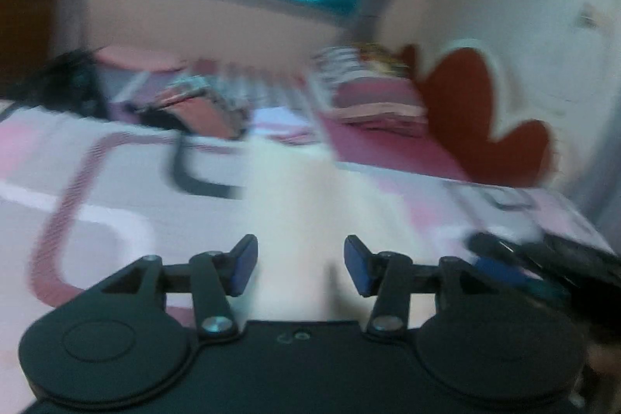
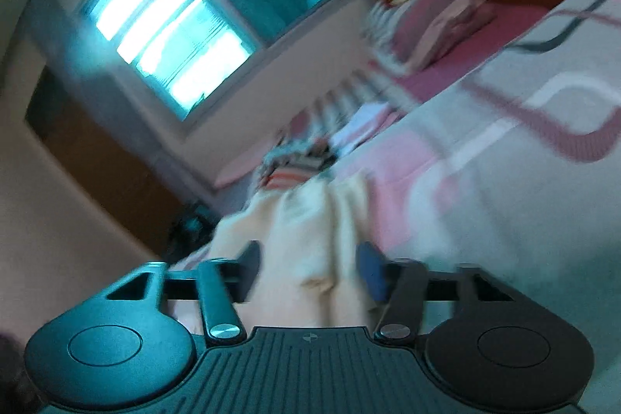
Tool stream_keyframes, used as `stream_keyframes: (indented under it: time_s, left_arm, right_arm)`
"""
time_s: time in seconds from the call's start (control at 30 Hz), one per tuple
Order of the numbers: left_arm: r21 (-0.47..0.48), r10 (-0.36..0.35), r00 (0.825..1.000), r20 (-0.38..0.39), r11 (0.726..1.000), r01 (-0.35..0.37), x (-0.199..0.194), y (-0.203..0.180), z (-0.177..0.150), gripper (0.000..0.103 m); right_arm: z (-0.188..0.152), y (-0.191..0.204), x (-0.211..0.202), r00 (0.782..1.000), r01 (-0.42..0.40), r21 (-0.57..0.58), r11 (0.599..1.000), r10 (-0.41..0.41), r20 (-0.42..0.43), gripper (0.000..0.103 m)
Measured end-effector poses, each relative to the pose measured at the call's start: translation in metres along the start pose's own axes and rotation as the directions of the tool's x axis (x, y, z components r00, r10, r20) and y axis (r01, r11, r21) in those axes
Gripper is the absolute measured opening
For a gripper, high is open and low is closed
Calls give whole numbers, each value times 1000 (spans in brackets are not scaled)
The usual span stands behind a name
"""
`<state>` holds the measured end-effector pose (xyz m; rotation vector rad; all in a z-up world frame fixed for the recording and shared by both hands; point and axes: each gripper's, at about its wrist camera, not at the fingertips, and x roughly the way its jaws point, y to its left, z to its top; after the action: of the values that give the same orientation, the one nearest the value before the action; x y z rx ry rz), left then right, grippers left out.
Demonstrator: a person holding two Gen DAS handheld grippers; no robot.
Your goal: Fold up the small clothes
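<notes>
On a pink-and-white patterned bedspread [image 1: 97, 181], a cream garment [image 1: 295, 204], blurred, stretching from near the left gripper [image 1: 300, 268] away toward folded clothes stacked [image 1: 376, 99] at the far side. Left fingers spread, pads clear of the cloth. Right gripper [image 2: 308, 272] tilted, fingers likewise apart, cream fabric bunched between them; contact impossible to tell through blur.

Bed with pink-patterned cover [image 1: 97, 181], cream garment [image 1: 295, 189] on it, folded stack [image 1: 380, 103] — blurred — beyond
</notes>
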<state>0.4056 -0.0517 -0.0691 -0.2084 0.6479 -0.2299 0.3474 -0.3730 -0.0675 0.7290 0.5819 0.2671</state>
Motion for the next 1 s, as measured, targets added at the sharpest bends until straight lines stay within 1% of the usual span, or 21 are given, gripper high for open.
stream_keyframes:
  time_s: [0.03, 0.1, 0.13, 0.17, 0.2, 0.23, 0.37, 0.5, 0.57, 0.6, 0.63, 0.67, 0.73, 0.83, 0.93, 0.97, 1.0]
  left_arm:
    - [-11, 17, 1000, -21, 1000, -18, 8, 8, 2, 45]
    - [2, 46, 998, -52, 999, -46, 19, 15, -2, 43]
    - [15, 69, 995, -73, 998, -68, 27, 15, -4, 42]
    - [18, 81, 992, -95, 997, -80, 37, 14, -3, 40]
    - [17, 88, 989, -118, 996, -87, 43, 16, -8, 41]
    - [13, 94, 988, -124, 996, -93, 44, 16, -8, 42]
    - [-31, 72, 992, -107, 997, -76, 42, 31, -13, 44]
    - [-23, 82, 990, -111, 996, -85, 46, 34, -12, 44]
    - [-10, 84, 990, -116, 996, -86, 46, 32, -12, 44]
    - [-5, 80, 989, -122, 997, -82, 46, 31, -10, 44]
    - [-5, 65, 989, -130, 998, -66, 46, 32, -8, 44]
    - [-10, 51, 990, -133, 999, -53, 46, 32, -6, 44]
    - [-34, 23, 991, -134, 999, -27, 48, 38, -2, 44]
    - [-27, 3, 990, -142, 1000, -7, 50, 37, 0, 42]
    - [-36, -43, 990, -135, 999, 38, 48, 29, 3, 43]
    - [-23, -48, 989, -143, 999, 45, 49, 24, 4, 43]
    - [-1, -32, 986, -161, 999, 32, 53, 19, 3, 43]
  right_arm:
    - [-2, 5, 9, 1000, -7, -20, 1000, 7, -29, 47]
    - [-9, 11, 24, 997, 4, -60, 998, -8, -78, 46]
    - [-12, 10, 31, 995, 3, -62, 998, -10, -103, 46]
    - [-14, 9, 37, 992, 9, -60, 998, -16, -124, 46]
    - [-16, 8, 43, 989, 25, -64, 998, -34, -143, 46]
    - [-18, 6, 46, 987, 35, -66, 997, -45, -153, 46]
    - [-17, 1, 55, 980, -6, -38, 999, -1, -198, 46]
    - [-16, 5, 73, 969, -7, -63, 998, -8, -247, 46]
    - [-14, 11, 81, 967, -8, -87, 996, -15, -255, 32]
    - [-14, 14, 85, 964, -8, -96, 995, -18, -266, 20]
    - [-14, 17, 90, 962, -2, -104, 995, -27, -271, 16]
    - [-15, 19, 92, 963, 3, -120, 993, -36, -268, 15]
    - [-18, 28, 89, 966, 16, -188, 982, -64, -252, 13]
    - [-21, 39, 82, 973, 34, -261, 965, -92, -213, 13]
    - [-19, 43, 69, 978, 36, -275, 961, -91, -188, 12]
    - [-18, 43, 64, 979, 37, -280, 959, -91, -181, 12]
    - [-17, 41, 61, 979, 43, -287, 957, -97, -177, 12]
